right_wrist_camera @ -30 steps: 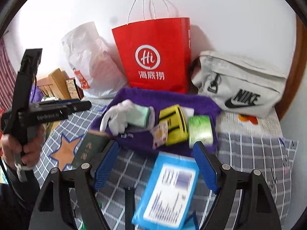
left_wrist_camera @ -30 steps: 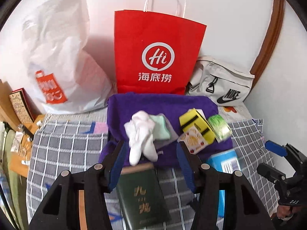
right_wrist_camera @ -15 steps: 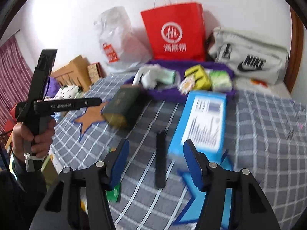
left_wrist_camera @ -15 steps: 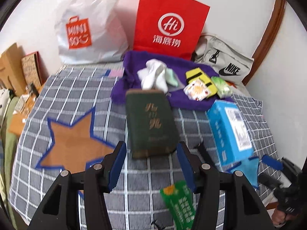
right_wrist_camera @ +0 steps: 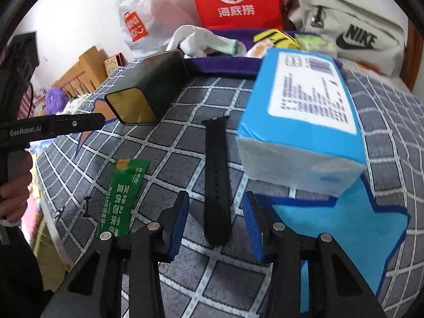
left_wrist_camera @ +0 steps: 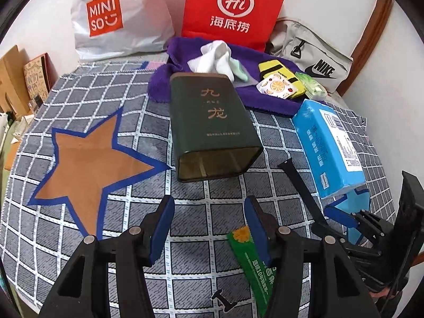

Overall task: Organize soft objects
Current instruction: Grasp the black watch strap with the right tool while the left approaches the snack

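A purple towel at the back of the checked bedspread carries white socks, a yellow-black sock, a fruit-print packet and a green tissue pack. A blue tissue pack lies in front of the towel. My right gripper straddles the near end of a black strap; its jaws are closing and the pads stand clear of the strap. My left gripper hangs open over bare cloth, with a green sachet by its right finger.
A dark green tin lies on its side ahead of the left gripper. A red paper bag, a white plastic bag and a grey Nike bag line the wall. Brown and blue stars mark the spread.
Both grippers have dropped low and pulled back from the towel to the near part of the spread. The right jaws have narrowed around the black strap. The left jaws keep the same gap.
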`<state>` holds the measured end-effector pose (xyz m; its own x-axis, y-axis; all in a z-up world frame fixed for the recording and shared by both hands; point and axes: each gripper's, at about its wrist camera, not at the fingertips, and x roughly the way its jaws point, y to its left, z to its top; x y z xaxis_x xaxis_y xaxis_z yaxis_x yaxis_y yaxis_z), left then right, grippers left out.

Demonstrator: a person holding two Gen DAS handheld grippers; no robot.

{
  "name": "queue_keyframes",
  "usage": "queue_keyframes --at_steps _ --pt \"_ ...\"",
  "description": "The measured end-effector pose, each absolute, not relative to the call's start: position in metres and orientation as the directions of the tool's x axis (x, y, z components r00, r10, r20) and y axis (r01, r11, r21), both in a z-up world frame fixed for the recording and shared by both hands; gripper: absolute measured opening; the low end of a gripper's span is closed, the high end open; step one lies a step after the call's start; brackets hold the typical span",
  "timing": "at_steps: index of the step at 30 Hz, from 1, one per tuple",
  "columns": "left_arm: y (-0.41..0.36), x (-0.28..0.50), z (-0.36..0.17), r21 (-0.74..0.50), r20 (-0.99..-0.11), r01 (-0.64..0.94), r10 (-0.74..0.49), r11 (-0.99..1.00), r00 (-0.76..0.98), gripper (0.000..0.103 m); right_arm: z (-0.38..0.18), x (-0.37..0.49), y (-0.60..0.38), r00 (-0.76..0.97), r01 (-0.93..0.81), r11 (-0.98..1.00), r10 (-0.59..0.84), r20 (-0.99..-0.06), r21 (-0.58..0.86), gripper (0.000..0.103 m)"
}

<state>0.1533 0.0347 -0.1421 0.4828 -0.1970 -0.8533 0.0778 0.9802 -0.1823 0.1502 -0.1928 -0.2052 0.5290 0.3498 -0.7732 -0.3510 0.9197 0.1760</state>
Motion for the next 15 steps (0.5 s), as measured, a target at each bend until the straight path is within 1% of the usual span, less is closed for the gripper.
queue_keyframes --at_steps 1,2,4,5,9,15 --pt "0.035 0.154 -0.144 -0.184 -0.854 0.079 -0.199 0.980 0.481 0.053 -0.206 0.151 -0.188 0.541 -0.350 0.924 0.334 -0.772 0.154 0.043" --pt "0.035 0.155 -0.145 -0.184 -0.855 0.080 -0.199 0.980 0.479 0.052 -0.207 0.150 -0.184 0.551 -0.351 0.927 0.317 -0.772 0.129 0.040" --pt "0.035 0.156 -0.148 -0.184 -0.859 0.081 -0.201 0.980 0.471 0.053 -0.208 0.148 -0.178 0.580 -0.350 0.935 0.269 -0.769 0.063 0.028" --pt "0.034 0.157 -0.149 -0.186 -0.862 0.085 -0.204 0.979 0.464 0.052 -0.208 0.147 -0.178 0.580 -0.350 0.935 0.268 -0.769 0.062 0.021" --pt "0.033 0.157 -0.152 -0.182 -0.868 0.094 -0.204 0.979 0.452 0.052 -0.206 0.143 -0.189 0.555 -0.339 0.934 0.294 -0.778 0.111 0.021" --pt "0.033 0.150 -0.156 -0.188 -0.879 0.109 -0.217 0.976 0.424 0.053 -0.207 0.115 -0.198 0.518 -0.346 0.930 0.298 -0.801 0.123 0.021"
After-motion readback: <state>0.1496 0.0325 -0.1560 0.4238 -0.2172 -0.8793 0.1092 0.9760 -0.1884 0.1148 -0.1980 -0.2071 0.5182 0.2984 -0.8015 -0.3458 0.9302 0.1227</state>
